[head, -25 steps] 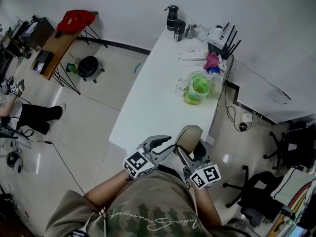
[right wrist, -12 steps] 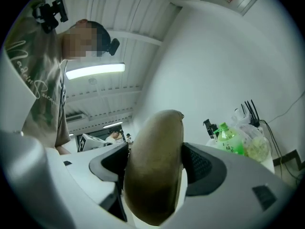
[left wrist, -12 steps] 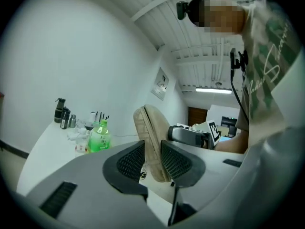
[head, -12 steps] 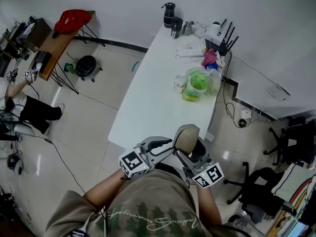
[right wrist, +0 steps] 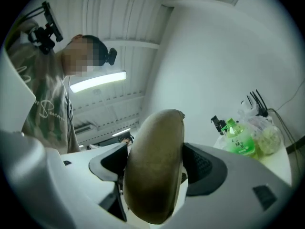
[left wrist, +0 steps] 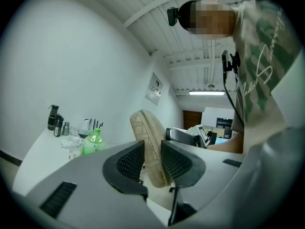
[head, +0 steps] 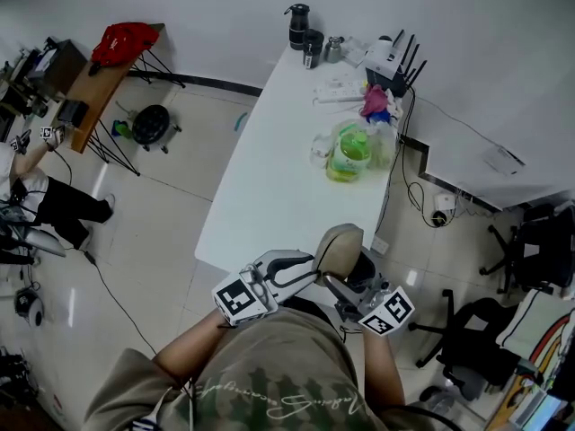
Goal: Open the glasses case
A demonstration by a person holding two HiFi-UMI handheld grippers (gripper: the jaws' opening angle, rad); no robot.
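White-walled office with a pale tiled floor, and a long white table (head: pixel 269 178) runs away from the person's chest. Far end of it is cluttered: a black flask (head: pixel 297 25), a router (head: pixel 391 59) with its antennas up, something pink (head: pixel 375 104), and a green bottle (head: pixel 347 153) next to some clear plastic bags. Off to the left sits a wooden desk (head: pixel 90 83) with a red bag (head: pixel 124 39) on top, and a black office chair (head: pixel 467 339) is on the right. The tan glasses case (head: pixel 340 251) isn't on the table at all. It's held up in the air at the near end, close to the person's shirt, with both tools on it. The left gripper (left wrist: pixel 153 161) has its jaws fairly close together, pinching the thin stitched edge of the case, which stands up tilted between the pads. The right gripper (right wrist: pixel 155 168) comes in from the other side with its jaws spread wide around the fat rounded body, pads pressed on both flanks. Honestly can't tell from any view whether the lid has cracked open.
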